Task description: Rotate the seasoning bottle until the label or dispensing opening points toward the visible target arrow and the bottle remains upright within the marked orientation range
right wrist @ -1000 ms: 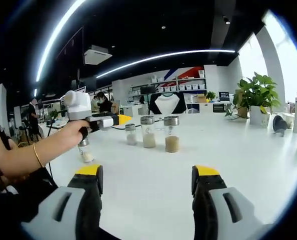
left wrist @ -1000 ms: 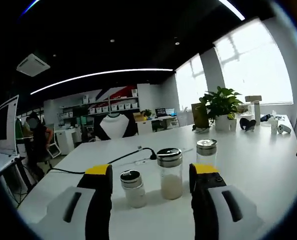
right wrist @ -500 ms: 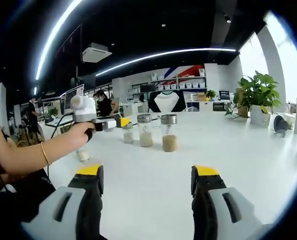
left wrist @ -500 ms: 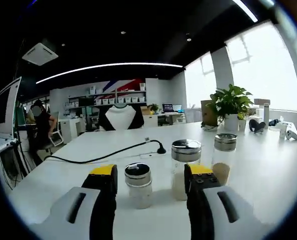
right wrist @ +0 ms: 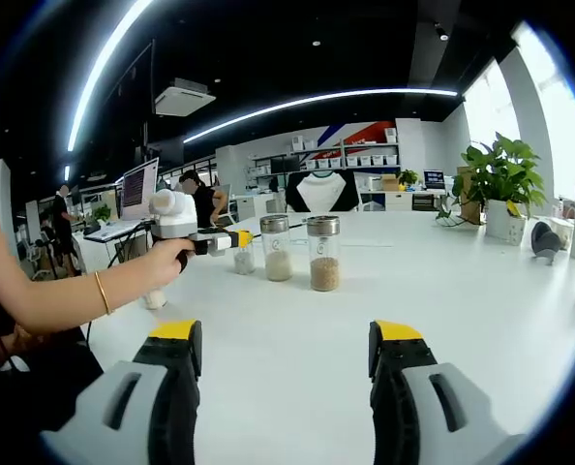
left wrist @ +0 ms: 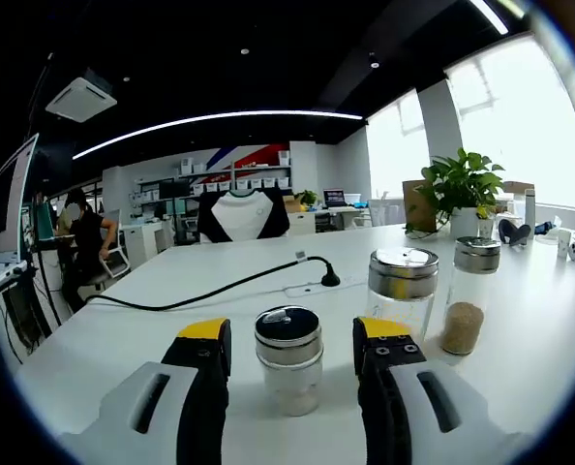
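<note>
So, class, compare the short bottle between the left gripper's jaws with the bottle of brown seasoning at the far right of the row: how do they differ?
The short bottle is squat; the brown-seasoning bottle is taller and slimmer. The short bottle holds pale, whitish contents; the other holds brown granules filling its lower part. The short bottle stands between the left gripper's open jaws; the brown one stands clear, off to the right. Both are upright, clear-bodied, with metal caps, on the white table.

White counter [left wrist: 123, 339] carrying three seasoning bottles [left wrist: 289, 356], black cable [left wrist: 210, 291], potted plant [left wrist: 462, 189].

Three bottles [left wrist: 288, 356] rowed on table [left wrist: 123, 339].
</note>
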### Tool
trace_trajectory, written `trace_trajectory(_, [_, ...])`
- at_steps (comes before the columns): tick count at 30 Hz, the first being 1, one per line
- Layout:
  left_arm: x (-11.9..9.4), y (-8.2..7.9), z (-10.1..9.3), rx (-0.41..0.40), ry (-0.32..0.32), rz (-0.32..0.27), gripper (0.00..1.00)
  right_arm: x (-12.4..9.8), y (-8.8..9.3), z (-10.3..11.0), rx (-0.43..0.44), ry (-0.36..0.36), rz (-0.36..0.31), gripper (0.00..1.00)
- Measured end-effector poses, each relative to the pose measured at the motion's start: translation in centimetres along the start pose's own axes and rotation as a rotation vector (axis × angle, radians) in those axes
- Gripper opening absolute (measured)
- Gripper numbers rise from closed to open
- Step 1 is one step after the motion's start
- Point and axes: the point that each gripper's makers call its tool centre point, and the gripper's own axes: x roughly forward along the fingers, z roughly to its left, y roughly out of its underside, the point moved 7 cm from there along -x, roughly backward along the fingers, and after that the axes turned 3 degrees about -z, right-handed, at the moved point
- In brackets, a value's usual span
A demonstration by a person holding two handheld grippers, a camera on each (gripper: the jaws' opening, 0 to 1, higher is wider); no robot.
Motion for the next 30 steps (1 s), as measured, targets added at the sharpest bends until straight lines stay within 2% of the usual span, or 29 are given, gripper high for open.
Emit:
trace_trajectory(2, [0.3,-0.1,0.3,0.065,-0.011,0.011,0.49,0.0,0.1,-0.1,-0.017,0.011,0.011,0.70])
trace_trajectory(5, [0.9,0.0,0.0,0.004,0.019,0.008,0.49,0.1,0.0,-0.2,-0.025,0.014,0.009,0.68])
trace_trajectory(10, [1.7,0.3,-0.2,0.003,0.024,0.024,0.49,0.3,0.1,-0.4,-0.012,0.015,0.011,0.68])
trace_trajectory(11, [1.9,0.3,-0.2,-0.037,0.032,0.011,0.49,0.3,0.1,-0.4,-0.018,0.018,0.007,0.68])
trace_trajectory(13, [2.2,0.4,-0.1,-0.062,0.033,0.016,0.48,0.2,0.1,-0.4,-0.017,0.019,0.003,0.67])
trace_trajectory(19, [2.3,0.6,0.3,-0.052,0.009,0.042,0.42,0.1,0.3,-0.7,0.000,0.025,0.003,0.66])
trace_trajectory(23, [2.4,0.4,0.1,-0.074,0.033,0.026,0.35,0.2,0.2,-0.7,0.004,0.023,0.000,0.66])
trace_trajectory(30, [1.9,0.0,-0.1,-0.060,0.027,0.037,0.34,0.2,-0.3,-0.5,0.006,0.020,-0.010,0.66])
